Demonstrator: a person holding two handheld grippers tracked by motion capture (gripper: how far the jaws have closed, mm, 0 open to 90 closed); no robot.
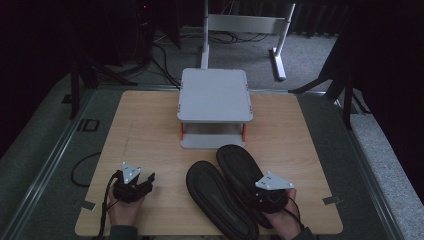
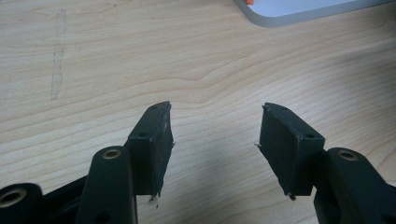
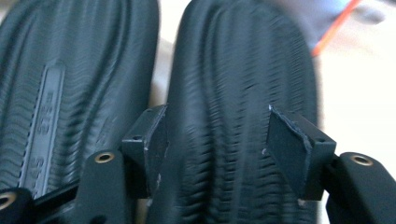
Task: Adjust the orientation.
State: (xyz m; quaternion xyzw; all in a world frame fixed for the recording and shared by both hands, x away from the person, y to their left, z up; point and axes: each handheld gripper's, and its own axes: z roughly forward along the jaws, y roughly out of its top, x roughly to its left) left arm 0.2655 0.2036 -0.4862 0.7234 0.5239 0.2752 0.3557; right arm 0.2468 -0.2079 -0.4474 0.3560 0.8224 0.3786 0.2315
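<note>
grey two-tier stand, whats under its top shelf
Under the grey two-tier stand's top shelf sit two orange posts and a bare front strip of lower shelf; the rest is covered from above.

Right slipper's (image 1: 243,170) heel under the right hand-held gripper (image 1: 270,192)

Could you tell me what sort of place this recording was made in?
Probably a lab or recording studio rather than a home: a wooden table on grey carpet, dark drapes behind, loose cables on the floor, and a white metal stand.

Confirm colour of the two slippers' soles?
Black, with ribbed tread, on both slippers; clearest in the right gripper view.
</note>
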